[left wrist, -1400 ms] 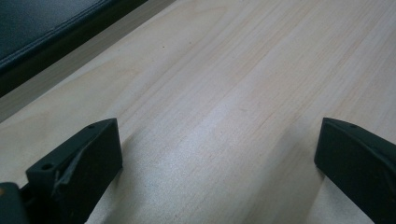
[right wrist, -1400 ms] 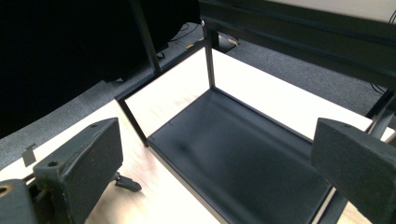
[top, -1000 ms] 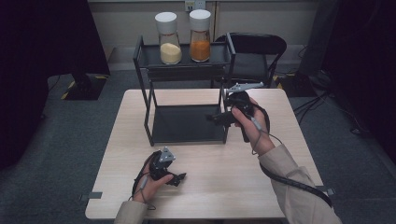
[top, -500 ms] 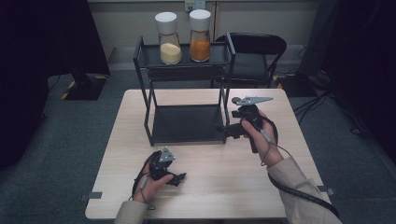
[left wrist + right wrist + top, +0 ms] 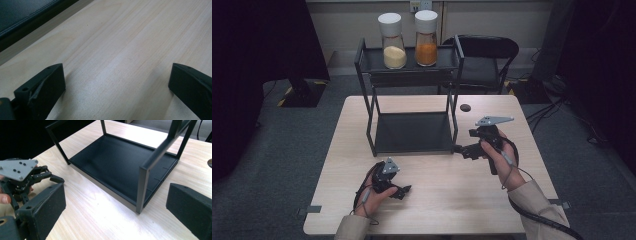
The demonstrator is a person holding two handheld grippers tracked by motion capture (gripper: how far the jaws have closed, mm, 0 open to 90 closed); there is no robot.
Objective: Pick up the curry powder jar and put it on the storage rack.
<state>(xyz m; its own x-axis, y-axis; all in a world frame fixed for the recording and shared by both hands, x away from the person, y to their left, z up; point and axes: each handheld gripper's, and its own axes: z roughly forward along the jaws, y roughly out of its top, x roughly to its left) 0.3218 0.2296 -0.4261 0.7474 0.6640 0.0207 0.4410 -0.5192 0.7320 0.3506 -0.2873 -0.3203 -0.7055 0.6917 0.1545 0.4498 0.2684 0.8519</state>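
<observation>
Both jars, the pale-filled jar [image 5: 391, 41] and the orange-filled jar [image 5: 426, 38], stand on the top shelf of the black rack [image 5: 412, 127], so the placing looks done. The right hand-held gripper [image 5: 463, 150] hangs by the rack's front right post, jaws apart and empty. The left hand-held gripper [image 5: 404, 190] rests on the tabletop [image 5: 452, 200] before the rack, likewise spread with nothing between.

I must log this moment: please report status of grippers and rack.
Left gripper open, empty, low over table. Right gripper open, empty, at rack front corner. Two jars on top shelf. Nothing in the way.
</observation>
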